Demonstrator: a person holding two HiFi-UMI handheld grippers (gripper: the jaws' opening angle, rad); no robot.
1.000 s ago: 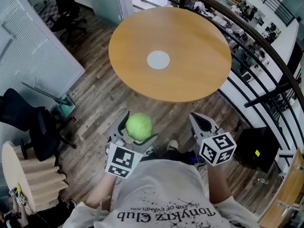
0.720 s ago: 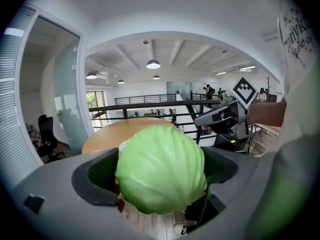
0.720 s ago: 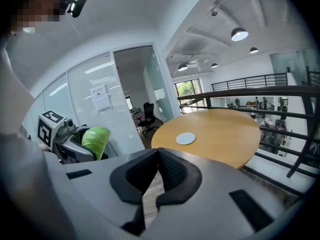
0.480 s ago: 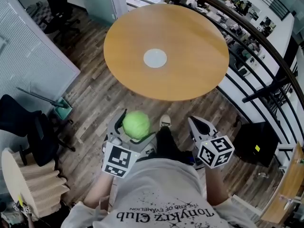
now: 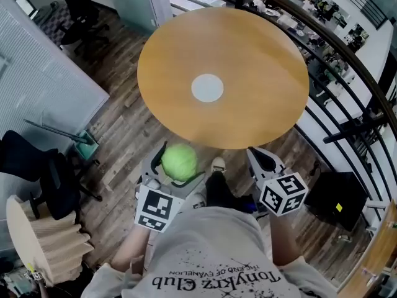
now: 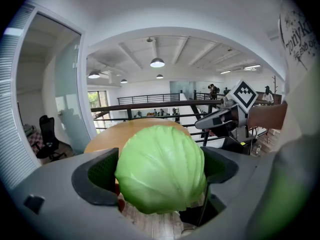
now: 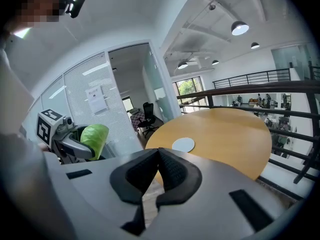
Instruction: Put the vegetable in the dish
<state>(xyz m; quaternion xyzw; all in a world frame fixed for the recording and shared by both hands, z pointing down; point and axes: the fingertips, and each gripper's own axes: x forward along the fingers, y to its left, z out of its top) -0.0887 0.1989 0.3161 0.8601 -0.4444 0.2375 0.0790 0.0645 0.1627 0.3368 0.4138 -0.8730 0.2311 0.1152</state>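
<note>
Left hand-held gripper (image 5: pixel 180 165) is clamped on a round pale-green cabbage head (image 6: pixel 161 169). There's one dark padded jaw on each side, and the leafy ball bulges well past the pads in the left gripper view. From the head view, the cabbage hangs in the air over the grey-brown plank floor (image 5: pixel 133 135). It's just short of the near edge of the round light-brown wooden counter (image 5: pixel 260 48), so not over the top at all. The small flat white round dish (image 5: pixel 207 87) sits pretty much in the middle of that counter, well apart from the cabbage.

Right hand-held gripper (image 5: pixel 263 159) is about level with the left one and also just shy of the counter edge. The person's light shoe (image 5: pixel 218 164) shows between the two. The right gripper view shows its two black pads (image 7: pixel 175 173) pressed together, touching at the tips. The counter and dish lie beyond them, and the cabbage is off at the left.

Each gripper has a black-and-white marker cube (image 5: pixel 155 208) facing up, close to the person's white printed T-shirt (image 5: pixel 211 253). A black metal railing (image 5: pixel 347 67) curves round the far right side of the counter. A black office chair (image 5: pixel 80 8) stands on the floor at the upper left.
</note>
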